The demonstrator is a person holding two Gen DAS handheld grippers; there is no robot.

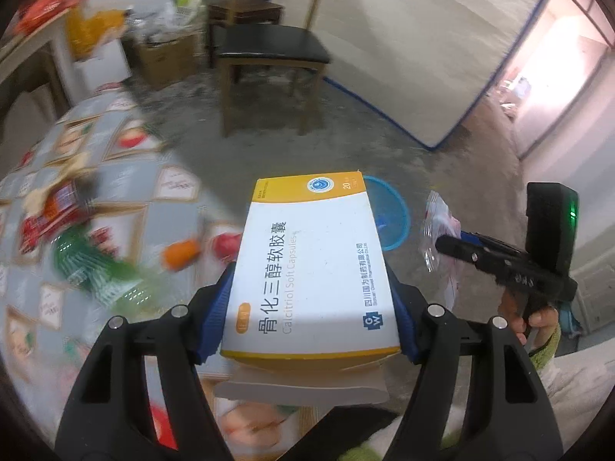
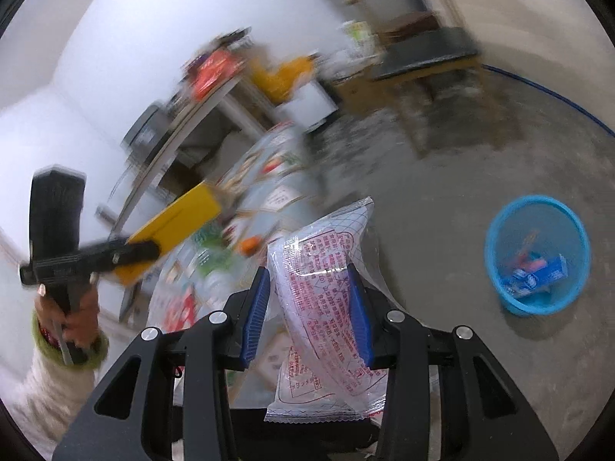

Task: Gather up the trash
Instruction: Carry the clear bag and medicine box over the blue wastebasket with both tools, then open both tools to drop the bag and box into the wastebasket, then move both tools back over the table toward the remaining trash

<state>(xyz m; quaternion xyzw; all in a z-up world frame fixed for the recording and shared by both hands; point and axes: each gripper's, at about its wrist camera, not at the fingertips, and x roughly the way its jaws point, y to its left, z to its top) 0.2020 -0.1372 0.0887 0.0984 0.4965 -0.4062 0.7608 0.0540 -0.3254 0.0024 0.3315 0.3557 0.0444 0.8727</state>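
my left gripper [image 1: 313,288] clamped the medicine box [image 1: 313,265] flat by its long sides so it stayed level. my right gripper [image 2: 311,307] pinched the clear wrapper [image 2: 326,299] mid-body, with the blue bin [image 2: 538,253] at two o'clock on the floor.

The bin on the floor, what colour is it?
Light blue bin, clearest in the right wrist view.

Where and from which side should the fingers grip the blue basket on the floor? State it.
Grip the blue basket by its top rim, coming from above. It stands upright and open on the floor, so the thin rim is exposed, while the round, tapering wall looks too wide for the fingers.
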